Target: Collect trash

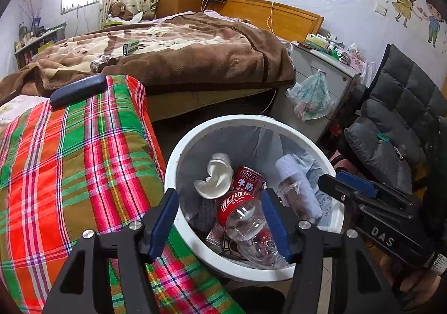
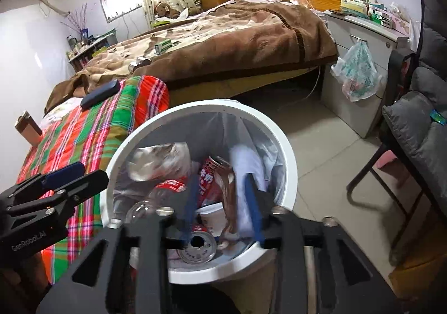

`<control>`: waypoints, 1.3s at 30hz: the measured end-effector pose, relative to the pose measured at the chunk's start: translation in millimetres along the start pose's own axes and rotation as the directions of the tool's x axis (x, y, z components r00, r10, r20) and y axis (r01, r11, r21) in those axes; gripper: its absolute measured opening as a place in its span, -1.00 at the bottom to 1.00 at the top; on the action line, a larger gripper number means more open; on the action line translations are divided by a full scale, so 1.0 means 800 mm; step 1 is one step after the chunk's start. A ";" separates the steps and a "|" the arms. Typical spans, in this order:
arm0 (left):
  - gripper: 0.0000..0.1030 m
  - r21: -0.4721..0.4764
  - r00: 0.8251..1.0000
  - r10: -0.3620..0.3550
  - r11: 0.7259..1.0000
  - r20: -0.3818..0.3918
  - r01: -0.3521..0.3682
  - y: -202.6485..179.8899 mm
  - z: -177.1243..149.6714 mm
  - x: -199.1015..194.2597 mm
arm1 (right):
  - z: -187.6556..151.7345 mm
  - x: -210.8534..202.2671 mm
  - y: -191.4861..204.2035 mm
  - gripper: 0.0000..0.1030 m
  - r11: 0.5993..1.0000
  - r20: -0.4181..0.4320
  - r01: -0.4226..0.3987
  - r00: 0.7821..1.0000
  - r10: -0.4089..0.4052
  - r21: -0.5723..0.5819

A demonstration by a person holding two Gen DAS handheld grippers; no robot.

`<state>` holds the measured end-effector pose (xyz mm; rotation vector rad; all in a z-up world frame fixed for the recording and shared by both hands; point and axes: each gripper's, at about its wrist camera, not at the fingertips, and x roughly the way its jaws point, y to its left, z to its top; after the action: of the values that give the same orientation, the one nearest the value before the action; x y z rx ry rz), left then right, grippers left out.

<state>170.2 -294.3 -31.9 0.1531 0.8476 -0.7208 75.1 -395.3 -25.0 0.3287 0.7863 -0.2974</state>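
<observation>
1. Furthest left lay the plaid blanket (image 1: 78,163), folded over the bed's near corner, with a dark case (image 1: 79,89) resting on its top edge; neither looked like trash.
2. Behind it, on the brown blanket (image 1: 195,54), a small green box (image 1: 130,47) and a crumpled shiny item (image 1: 102,62) sat well apart from the bin, probably still to be gathered.
3. The left gripper (image 1: 220,226) hung over the near rim of the white bin (image 1: 178,146), angled down into it. Its fingers stood apart with nothing pressed between them; the clear plastic bottle (image 1: 245,224) with the red label lay below in the bin, so it seemed to be a drop position.
4. Inside the bin the trash lay in a heap: a crushed white cup (image 1: 215,177), a red can (image 1: 248,181) and a second, pale bottle (image 1: 296,188) leaning on the liner.
5. The right gripper (image 2: 223,202) also pointed into the bin, fingers spread, blurred. A brown-and-red can (image 2: 220,185) showed between them, also blurred, apparently loose, not clamped.
6. To the right, a plastic bag (image 1: 310,98) hung from the bedside cabinet (image 1: 324,68), beside a grey padded chair (image 1: 391,124).
</observation>
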 end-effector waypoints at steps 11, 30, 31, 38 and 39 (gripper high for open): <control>0.35 0.008 0.998 0.033 0.999 0.059 -0.034 0.001 -0.008 -0.038 | -0.004 -0.016 0.007 -0.10 1.000 0.040 0.002 0.999 -0.002 -0.010; 0.35 -0.042 0.959 0.207 0.978 0.193 -0.202 0.012 -0.077 -0.130 | -0.050 -0.072 0.056 -0.10 0.997 0.198 -0.021 0.980 0.036 -0.075; 0.35 -0.049 0.956 0.216 0.976 0.200 -0.210 0.013 -0.083 -0.135 | -0.053 -0.075 0.058 -0.10 0.997 0.208 -0.017 0.978 0.033 -0.078; 0.35 -0.065 0.933 0.288 0.958 0.218 -0.280 0.020 -0.118 -0.154 | -0.080 -0.083 0.072 -0.10 0.996 0.256 0.002 0.966 0.022 -0.090; 0.35 -0.066 0.930 0.299 0.954 0.215 -0.291 0.021 -0.122 -0.156 | -0.082 -0.083 0.073 -0.10 0.996 0.252 0.000 0.967 0.023 -0.091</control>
<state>63.9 -178.0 -8.1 0.1624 0.6036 -0.4302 11.2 -306.9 -9.5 0.2044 0.5440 -0.2858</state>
